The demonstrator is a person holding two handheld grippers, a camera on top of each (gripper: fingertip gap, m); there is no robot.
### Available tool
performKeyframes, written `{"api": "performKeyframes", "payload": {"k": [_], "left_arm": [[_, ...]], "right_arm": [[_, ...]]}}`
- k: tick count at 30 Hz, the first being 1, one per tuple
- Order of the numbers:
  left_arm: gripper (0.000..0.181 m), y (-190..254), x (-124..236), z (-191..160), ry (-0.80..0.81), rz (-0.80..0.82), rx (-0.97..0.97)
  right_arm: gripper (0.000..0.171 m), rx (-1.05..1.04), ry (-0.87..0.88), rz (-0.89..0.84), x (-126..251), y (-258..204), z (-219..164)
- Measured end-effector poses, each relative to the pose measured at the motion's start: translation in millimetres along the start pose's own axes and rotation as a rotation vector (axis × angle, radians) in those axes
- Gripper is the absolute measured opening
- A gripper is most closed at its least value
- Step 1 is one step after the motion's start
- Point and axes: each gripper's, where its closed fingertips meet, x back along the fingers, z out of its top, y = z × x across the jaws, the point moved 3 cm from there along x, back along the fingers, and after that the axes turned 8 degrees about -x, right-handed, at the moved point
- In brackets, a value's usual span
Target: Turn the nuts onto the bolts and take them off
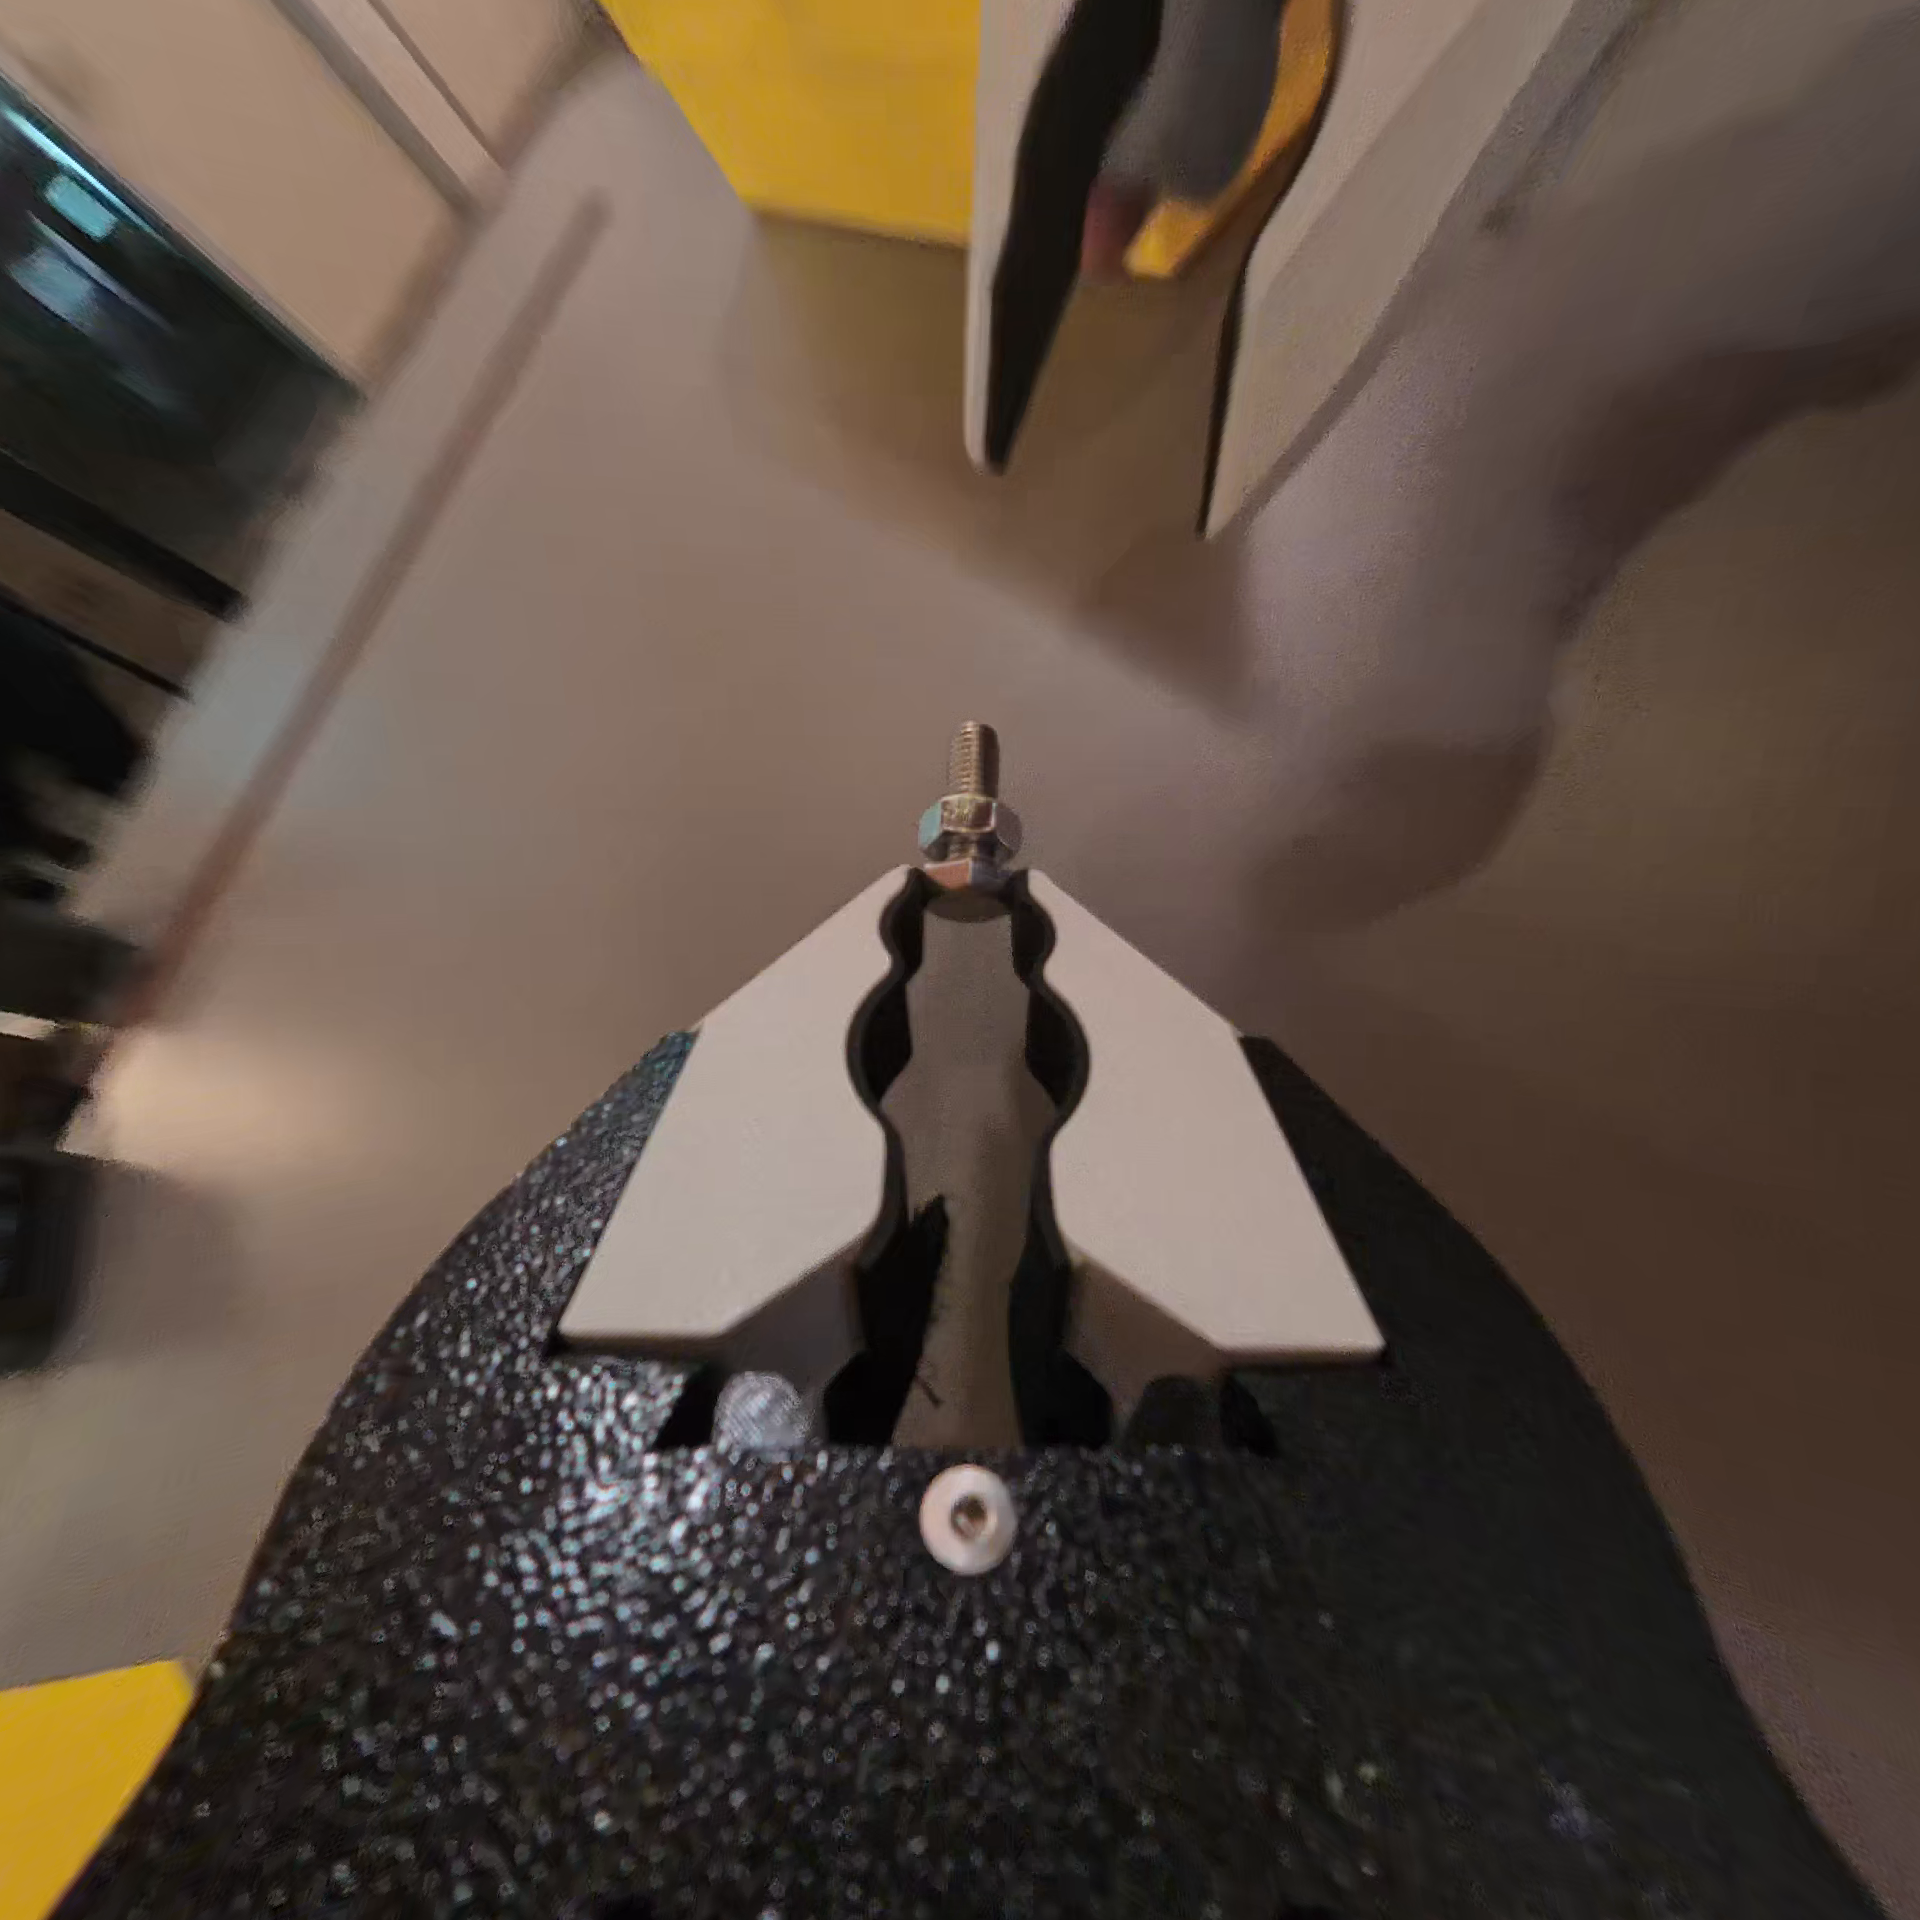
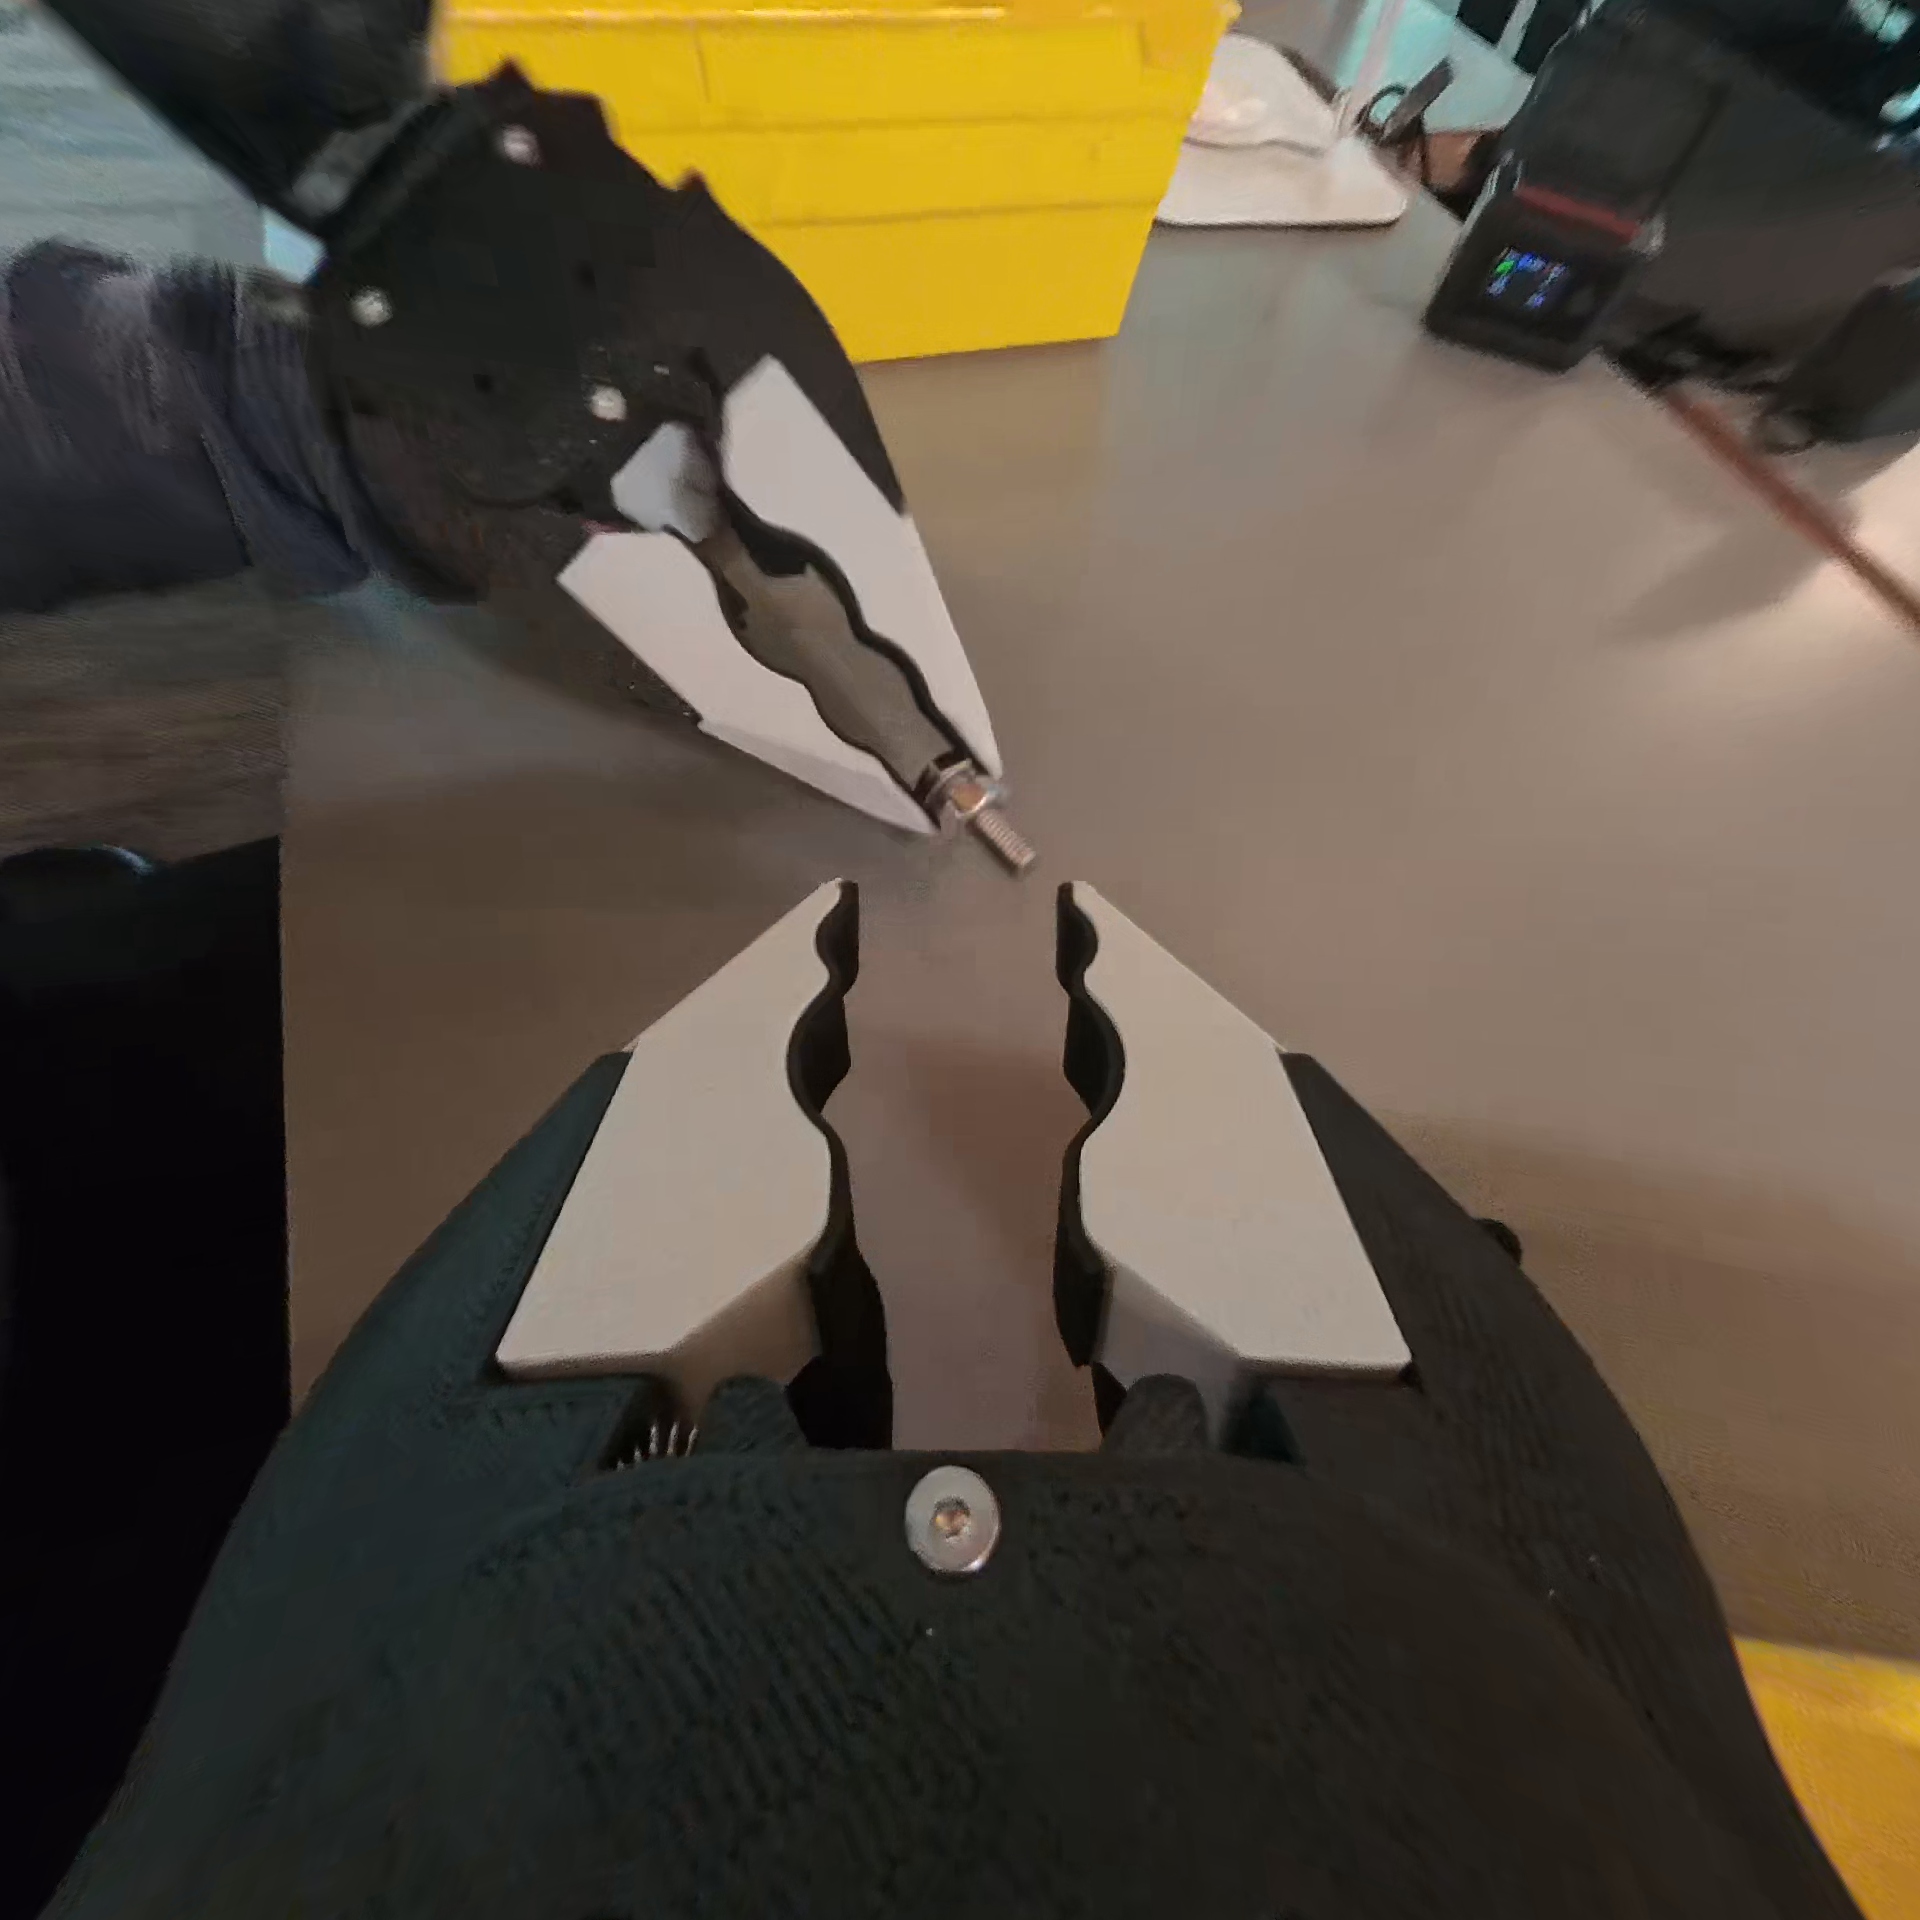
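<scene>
My left gripper [image 1: 968, 883] is shut on the head of a small silver bolt [image 1: 975, 753] whose threaded end points away from me. A silver nut [image 1: 969, 828] sits on the thread close to the head. In the right wrist view the left gripper [image 2: 961, 795] comes in from the upper left, with the bolt [image 2: 1006, 844] and the nut [image 2: 966, 800] sticking out of its tips. My right gripper [image 2: 956, 894] is open and empty, its tips just below the bolt's end. It also shows in the left wrist view [image 1: 1101, 488], at the top, open.
A yellow bin [image 2: 862, 177] stands at the back of the grey table [image 2: 1351, 675]. A black device with a small screen [image 2: 1538, 281] and cables sit at the back right. A dark sleeve [image 2: 125, 416] is at the left. Another yellow patch [image 2: 1829, 1756] shows at the lower right. Spacing between my two grippers at the tips: around 7 centimetres.
</scene>
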Motion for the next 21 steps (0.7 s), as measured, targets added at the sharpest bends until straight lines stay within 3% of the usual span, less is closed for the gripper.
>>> {"api": "performKeyframes", "payload": {"k": [5,8,10,14,21], "left_arm": [[0.014,0,22,12,0.206,0.152,-0.082],[0.014,2,29,20,0.295,0.141,-0.114],[0.014,3,30,20,0.301,0.151,-0.152],[0.015,7,32,25,0.333,0.146,-0.168],[0.014,11,29,22,0.312,0.107,-0.132]], "right_arm": [[0.024,-0.310,0.020,0.032,-18,9,-1],[0.026,-0.480,0.085,0.264,-18,-9,9],[0.026,-0.555,0.101,0.310,-20,-11,13],[0.010,-0.572,0.090,0.334,-24,-14,11],[0.008,-0.536,0.109,0.343,-27,-14,9]]}}
